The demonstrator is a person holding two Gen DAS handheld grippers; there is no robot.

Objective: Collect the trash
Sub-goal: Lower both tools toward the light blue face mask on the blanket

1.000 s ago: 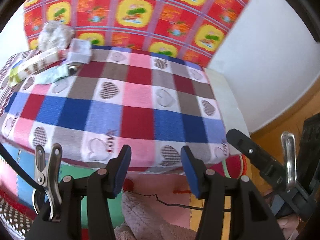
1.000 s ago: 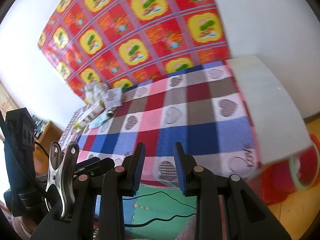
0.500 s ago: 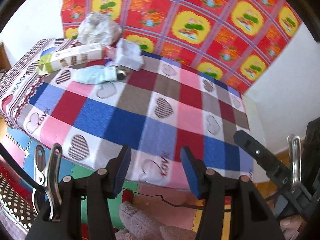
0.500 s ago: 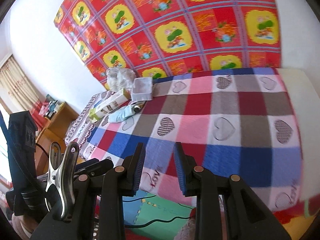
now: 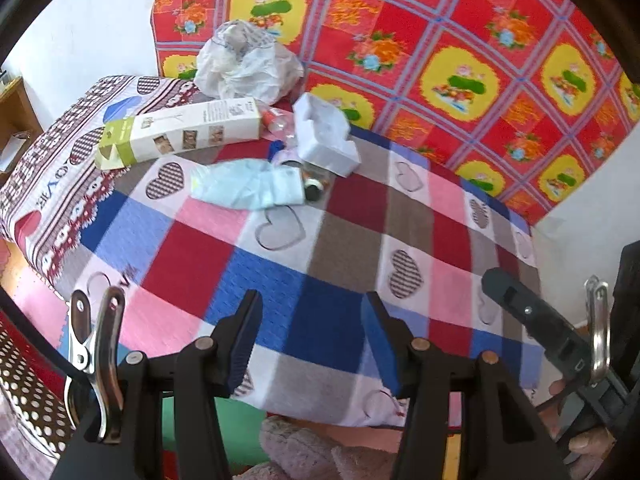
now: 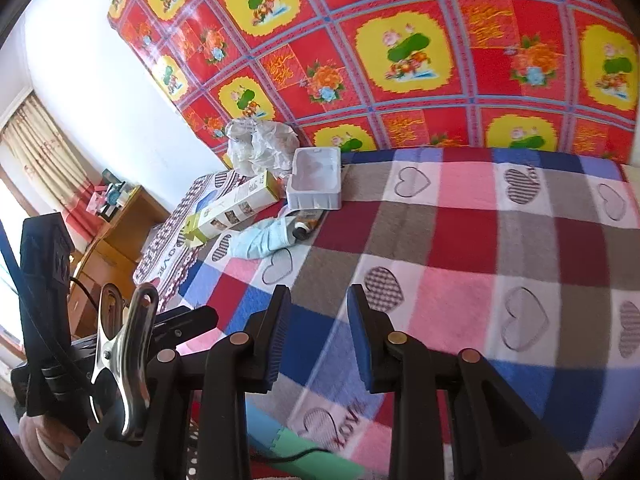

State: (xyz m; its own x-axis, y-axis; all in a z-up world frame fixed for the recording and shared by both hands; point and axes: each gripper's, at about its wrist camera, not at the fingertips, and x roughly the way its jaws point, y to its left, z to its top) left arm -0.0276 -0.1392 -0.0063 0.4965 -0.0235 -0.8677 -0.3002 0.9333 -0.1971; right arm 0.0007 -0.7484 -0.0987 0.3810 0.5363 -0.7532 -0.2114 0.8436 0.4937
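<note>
Both grippers, left gripper (image 5: 310, 344) and right gripper (image 6: 318, 334), hang spread and empty; ahead, the crumpled plastic bag (image 5: 246, 66) could slip from a shallow pinch.

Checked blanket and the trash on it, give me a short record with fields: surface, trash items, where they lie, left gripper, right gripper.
surface: checked blanket with hearts
trash items: crumpled plastic bag, long carton, white foam tray, pale blue wrapper, small tube
where they lie: bunched at the far corner by the red patterned cloth
left gripper: open, empty
right gripper: open, empty
</note>
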